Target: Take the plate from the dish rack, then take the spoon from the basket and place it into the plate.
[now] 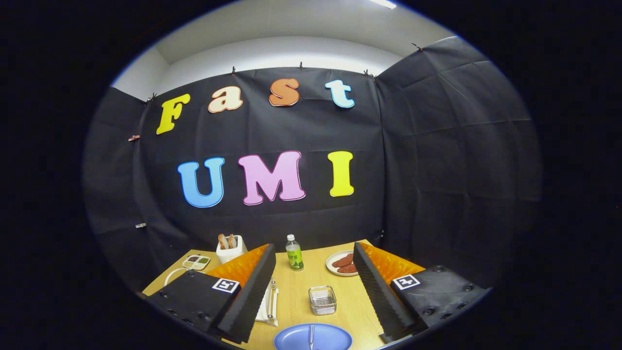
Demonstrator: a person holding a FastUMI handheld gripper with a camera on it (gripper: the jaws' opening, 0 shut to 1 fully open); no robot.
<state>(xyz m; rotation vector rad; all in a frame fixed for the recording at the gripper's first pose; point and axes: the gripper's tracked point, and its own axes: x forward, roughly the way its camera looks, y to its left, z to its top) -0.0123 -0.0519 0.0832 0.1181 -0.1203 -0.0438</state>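
The hand-held gripper shows as two long fingers reaching forward, each a flat slab with a finely ribbed inner face, the ridges running crosswise in close rows. Each finger is mounted on a blocky carrier with rounded corners, studded with several round, recessed screws along its outer edges. On top of each carrier sits a small square white tag printed with a black pattern, one per side, both near the finger's root. The two sides mirror each other, and the fingers stand wide apart with nothing between them.
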